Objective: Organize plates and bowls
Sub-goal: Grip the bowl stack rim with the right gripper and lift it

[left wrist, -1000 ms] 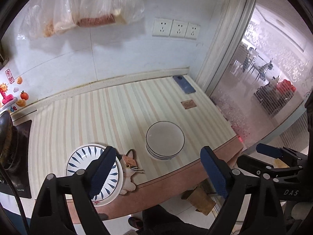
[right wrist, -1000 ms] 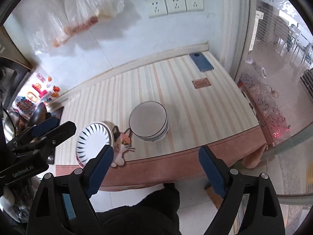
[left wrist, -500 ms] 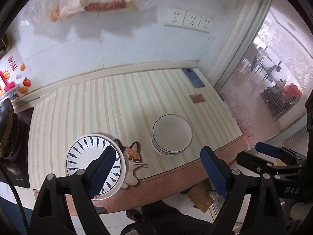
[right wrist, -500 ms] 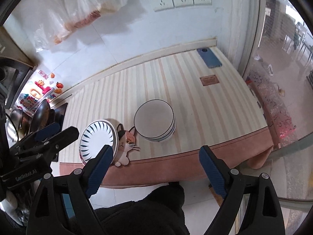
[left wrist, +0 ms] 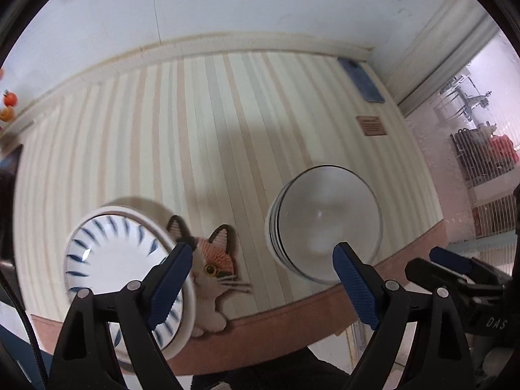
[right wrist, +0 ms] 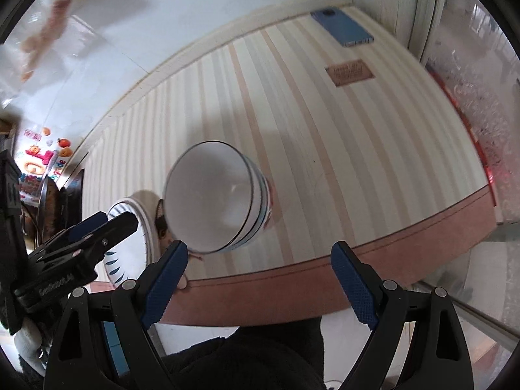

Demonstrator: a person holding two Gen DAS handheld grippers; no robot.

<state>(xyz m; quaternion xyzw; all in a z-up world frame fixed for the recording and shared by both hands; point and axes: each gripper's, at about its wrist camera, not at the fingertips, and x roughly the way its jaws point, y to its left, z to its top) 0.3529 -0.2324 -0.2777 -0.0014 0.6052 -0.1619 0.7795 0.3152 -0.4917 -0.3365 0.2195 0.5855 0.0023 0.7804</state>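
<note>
- Left gripper [left wrist: 260, 279]: jaws spread wide, holding nothing, poised above the front edge of the striped countertop [left wrist: 201, 123]; its left pad overlaps the near rim of the blue-leaf plate [left wrist: 110, 260] in the left wrist view, though contact cannot be confirmed.
- Blue-leaf plate: sits at the counter's front left, its near rim at or slightly past the counter edge, apparently on top of further plates.
- Cat-shaped mat [left wrist: 211, 260]: lies flat between plate and bowls, tucked partly under the plate's right rim and hanging over the front edge.
- Stack of bowls [right wrist: 214, 198]: white, dark-rimmed, nested upright just right of the mat, close to the front edge.
- Right gripper [right wrist: 258, 279]: jaws likewise parted and empty, low in front of the bowl stack, its left pad just below the top bowl's near rim.
- Step in hand (judgement): approach to a grasp, plate for the left tool, bowls for the right. A sound grip likely takes one pad inside and one outside the rim, closed squarely so the glazed ware does not slip.
- Edges: both pieces stand near the drop at the front; any nudge should go toward the wall, not outward.
- Open room: the counter's middle and rear are bare up to a brown card [right wrist: 349, 72] and a blue phone [right wrist: 341, 31] at the far right, well apart from the crockery.
</note>
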